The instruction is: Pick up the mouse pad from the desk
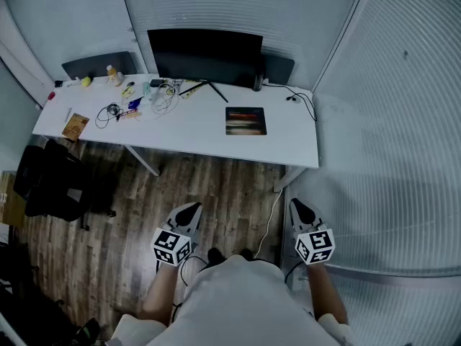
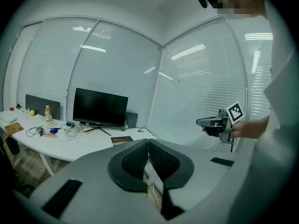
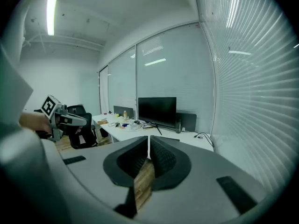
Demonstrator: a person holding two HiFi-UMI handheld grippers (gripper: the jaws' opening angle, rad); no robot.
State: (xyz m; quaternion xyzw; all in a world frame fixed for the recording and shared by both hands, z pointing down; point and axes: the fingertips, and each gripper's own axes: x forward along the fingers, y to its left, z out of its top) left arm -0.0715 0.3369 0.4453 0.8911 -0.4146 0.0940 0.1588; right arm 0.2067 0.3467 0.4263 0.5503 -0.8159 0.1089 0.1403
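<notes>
Left gripper point(image 1: 190, 210): jaws pressed together, nothing between them. Right gripper point(image 1: 300, 209): same, jaws closed and empty. Both are held side by side, near the person's torso point(image 1: 241, 301), pointing forward and slightly down.

Wood floor point(image 1: 216, 182) lies below and just ahead of both tips. A white cord point(image 1: 271, 218) runs along the floor between the two grippers.

The white desk point(image 1: 194, 130) stands ahead of both grippers, well apart from them. The mouse pad point(image 1: 245, 120) lies flat on it, straight ahead between the two grippers' lines and slightly nearer the right one's, untouched. A black office chair point(image 1: 57, 182) sits forward and far left of the left gripper, at the desk's near-left corner.

Further out on the desk, ahead-left of the left gripper: a tangle of cables point(image 1: 162, 96), a brown book point(image 1: 75, 126) and a small bottle point(image 1: 113, 75). The dark monitor point(image 1: 205, 55) stands beyond the mouse pad, at the desk's far edge. Window blinds point(image 1: 403, 107) run behind the desk and along the right gripper's outer side.
</notes>
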